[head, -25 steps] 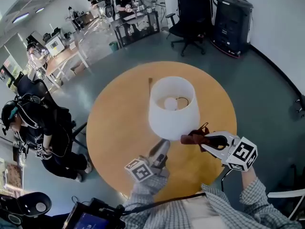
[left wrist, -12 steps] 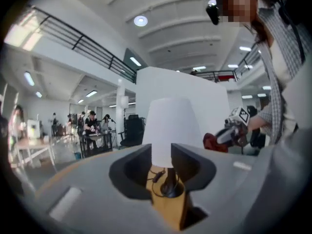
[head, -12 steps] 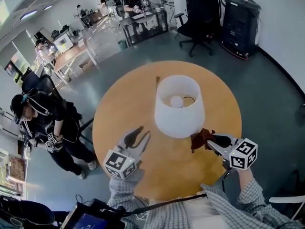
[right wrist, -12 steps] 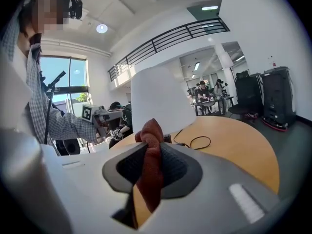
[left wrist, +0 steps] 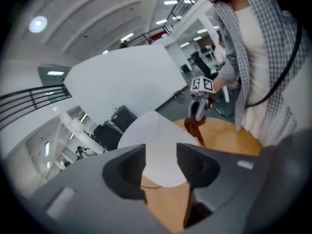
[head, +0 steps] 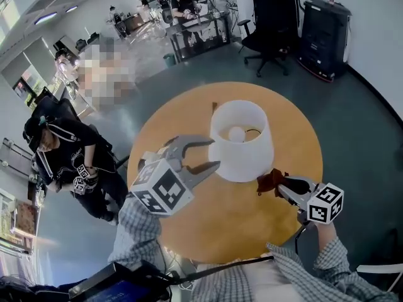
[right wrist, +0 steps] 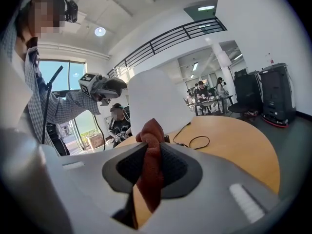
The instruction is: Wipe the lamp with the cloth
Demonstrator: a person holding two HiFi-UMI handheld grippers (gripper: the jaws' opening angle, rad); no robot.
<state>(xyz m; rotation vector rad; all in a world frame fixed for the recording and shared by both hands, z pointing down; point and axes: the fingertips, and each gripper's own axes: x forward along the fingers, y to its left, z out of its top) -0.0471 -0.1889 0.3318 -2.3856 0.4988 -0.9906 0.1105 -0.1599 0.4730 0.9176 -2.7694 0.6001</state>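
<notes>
Now, lower right, the right gripper [head: 281, 185] clamps the cloth [head: 269, 180] just beside the lamp [head: 242, 145], mid-frame on the bench [head: 252, 222]. The left gripper [head: 212, 154], opening and empty, hovers by the shade. Wiping looks not yet begun.

lamp [head: 242, 151] base hidden from above, cloth [right wrist: 152, 130] lower end lost btwn right hand-held gripper [right wrist: 152, 152] jaws

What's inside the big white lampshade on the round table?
Looking down through the open top of the white lampshade, you can see a round white bulb. Whatever holds the bulb up, and the lamp's base, are covered by the shade's wall.
</notes>
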